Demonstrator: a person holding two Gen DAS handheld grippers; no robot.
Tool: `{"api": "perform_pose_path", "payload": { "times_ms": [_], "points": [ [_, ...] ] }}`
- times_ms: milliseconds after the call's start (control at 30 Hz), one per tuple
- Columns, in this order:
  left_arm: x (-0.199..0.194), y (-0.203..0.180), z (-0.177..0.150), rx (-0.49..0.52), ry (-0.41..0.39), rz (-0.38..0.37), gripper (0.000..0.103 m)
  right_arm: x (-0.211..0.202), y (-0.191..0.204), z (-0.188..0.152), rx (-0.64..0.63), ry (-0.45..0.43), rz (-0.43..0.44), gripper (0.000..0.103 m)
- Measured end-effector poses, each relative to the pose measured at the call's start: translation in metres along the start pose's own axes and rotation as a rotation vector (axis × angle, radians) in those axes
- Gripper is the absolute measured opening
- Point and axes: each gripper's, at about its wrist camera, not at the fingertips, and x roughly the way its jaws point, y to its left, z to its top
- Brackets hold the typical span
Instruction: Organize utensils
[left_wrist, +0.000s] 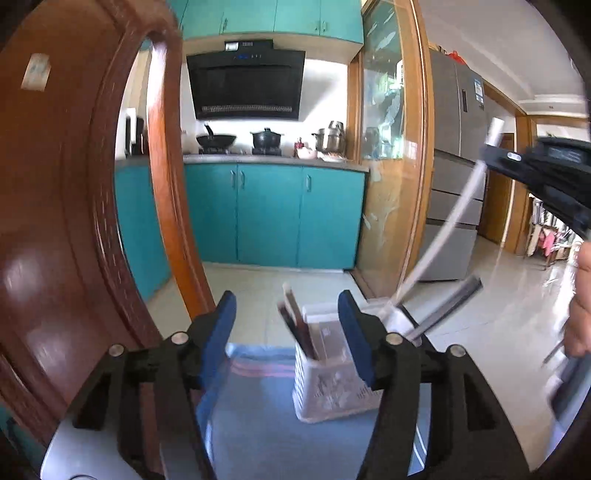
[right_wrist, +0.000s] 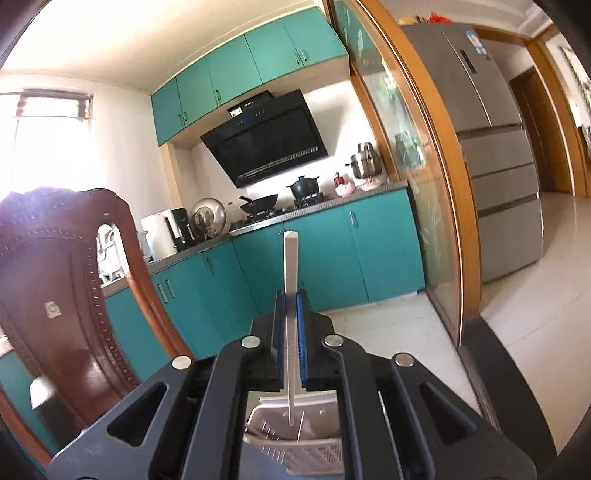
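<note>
A white perforated utensil holder stands on a blue striped cloth, with dark chopsticks leaning out of it. My left gripper is open just in front of the holder, with nothing between its blue pads. At the upper right my right gripper is shut on a long white utensil that slants down to the holder's right side. In the right wrist view the right gripper pinches that white utensil upright, its lower end over the holder.
A carved wooden chair back rises close on the left. A grey flat handle sticks out by the holder's right side. A person's hand is at the right edge. Teal cabinets, a stove and a fridge lie beyond.
</note>
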Motion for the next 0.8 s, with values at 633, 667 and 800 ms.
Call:
{"api": "perform_pose_path", "payload": {
  "times_ms": [633, 667, 800],
  "points": [
    [0.018, -0.003, -0.041, 0.069, 0.099, 0.037, 0.062, 0.048, 0.000, -0.073, -0.128, 0.133, -0.064, 0.035],
    [0.018, -0.004, -0.041, 0.074, 0.096, 0.039, 0.063, 0.041, -0.001, -0.072, -0.127, 0.122, -0.059, 0.038],
    [0.005, -0.006, -0.048, 0.097, 0.062, 0.046, 0.066, 0.013, 0.001, -0.068, -0.123, 0.093, -0.007, 0.042]
  ]
}}
